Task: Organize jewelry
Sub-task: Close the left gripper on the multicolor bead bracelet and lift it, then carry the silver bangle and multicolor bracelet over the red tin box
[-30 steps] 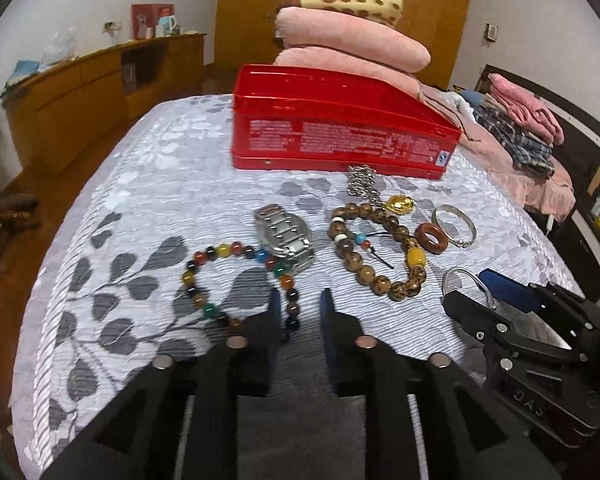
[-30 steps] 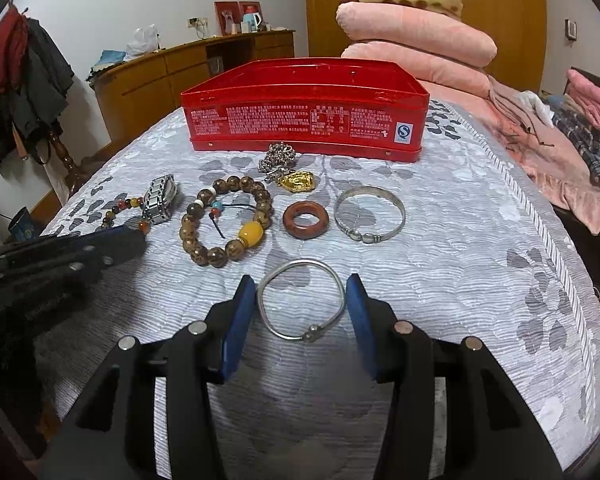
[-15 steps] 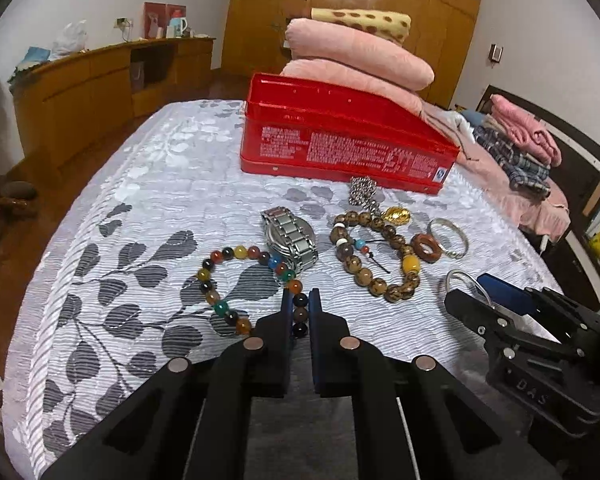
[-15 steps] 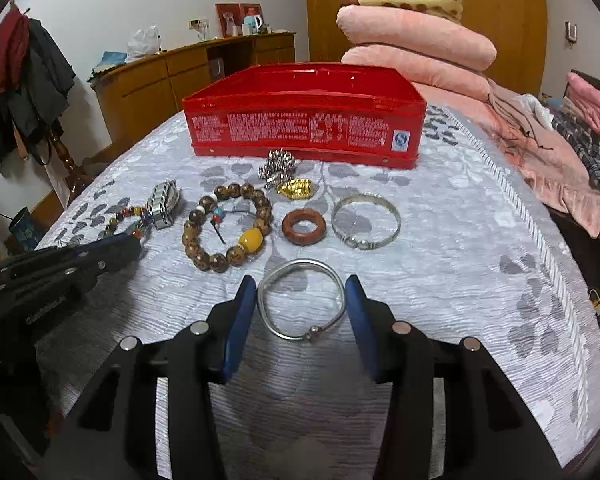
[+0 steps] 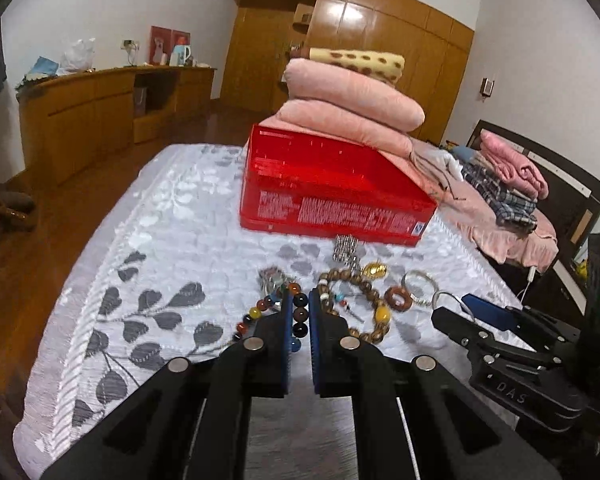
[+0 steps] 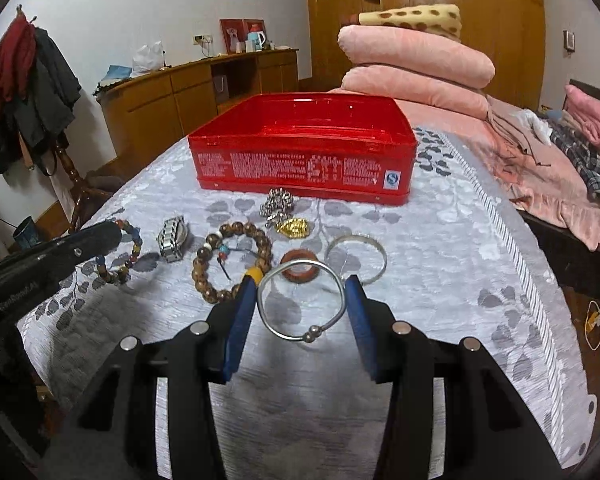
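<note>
the left gripper [image 5: 299, 322] pinches the bead bracelet [image 5: 298, 312] just off the cloth [image 5: 160, 248]; the right gripper [image 6: 302, 308] clamps the silver bangle [image 6: 300, 300]. the red tin [image 6: 304, 168] sits open at 12 o'clock, behind the remaining jewelry. lifting both pieces clear of the watch [image 6: 173, 238] before carrying them over the rim would avoid snags.

Glossy metal bangle [image 6: 302, 300]; textured cloth bedspread [image 6: 440, 264]
</note>
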Demonstrator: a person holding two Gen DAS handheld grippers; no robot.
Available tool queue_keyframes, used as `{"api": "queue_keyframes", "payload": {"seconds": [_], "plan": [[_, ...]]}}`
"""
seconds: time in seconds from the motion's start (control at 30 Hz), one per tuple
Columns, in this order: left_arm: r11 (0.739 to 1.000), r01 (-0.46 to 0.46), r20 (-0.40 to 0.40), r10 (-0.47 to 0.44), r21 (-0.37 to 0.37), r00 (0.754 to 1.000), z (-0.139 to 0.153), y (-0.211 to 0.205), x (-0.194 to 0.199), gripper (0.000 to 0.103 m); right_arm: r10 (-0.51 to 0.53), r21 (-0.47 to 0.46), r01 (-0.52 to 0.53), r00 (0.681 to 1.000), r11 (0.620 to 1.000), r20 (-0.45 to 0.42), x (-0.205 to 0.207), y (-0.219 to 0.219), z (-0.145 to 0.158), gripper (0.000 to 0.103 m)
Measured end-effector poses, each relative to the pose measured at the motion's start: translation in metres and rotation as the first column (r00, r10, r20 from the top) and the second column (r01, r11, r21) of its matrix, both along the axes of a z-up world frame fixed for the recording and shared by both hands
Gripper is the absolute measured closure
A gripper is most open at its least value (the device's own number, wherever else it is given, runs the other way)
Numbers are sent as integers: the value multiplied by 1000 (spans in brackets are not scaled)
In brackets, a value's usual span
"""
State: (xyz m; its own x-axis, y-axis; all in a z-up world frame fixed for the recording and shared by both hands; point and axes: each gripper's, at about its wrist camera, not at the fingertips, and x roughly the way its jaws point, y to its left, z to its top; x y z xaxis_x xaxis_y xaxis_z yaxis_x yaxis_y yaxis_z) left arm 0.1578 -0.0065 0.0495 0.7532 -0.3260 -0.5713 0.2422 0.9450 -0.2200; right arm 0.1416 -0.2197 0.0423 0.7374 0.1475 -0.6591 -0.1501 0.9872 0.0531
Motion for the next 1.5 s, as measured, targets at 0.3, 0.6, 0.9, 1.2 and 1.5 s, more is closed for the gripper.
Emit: {"api": "queue_keyframes", "payload": {"seconds": [0.3, 0.6, 0.9, 1.2, 1.5], "plan": [[1000, 23, 61, -22, -18, 998, 25, -9, 8, 95, 7, 23, -7, 1000, 1000, 12, 11, -4, 15, 59], [999, 45, 106, -43, -18, 993, 42, -22, 25, 95, 6, 23, -8, 998, 1000, 58, 29, -9, 41, 59], [999, 43, 144, -38, -30, 989, 57, -26, 51, 95, -2, 24, -1, 995, 1000, 101, 54, -18, 62, 59], [998, 31, 179, -21, -48, 984, 73, -33, 91, 95, -8, 31, 3, 991, 1000, 131, 94, -25, 79, 59], [1000, 23, 129, -20, -16, 991, 59, -48, 148, 95, -19, 46, 14, 995, 999, 100, 146, -30, 74, 59]]}}
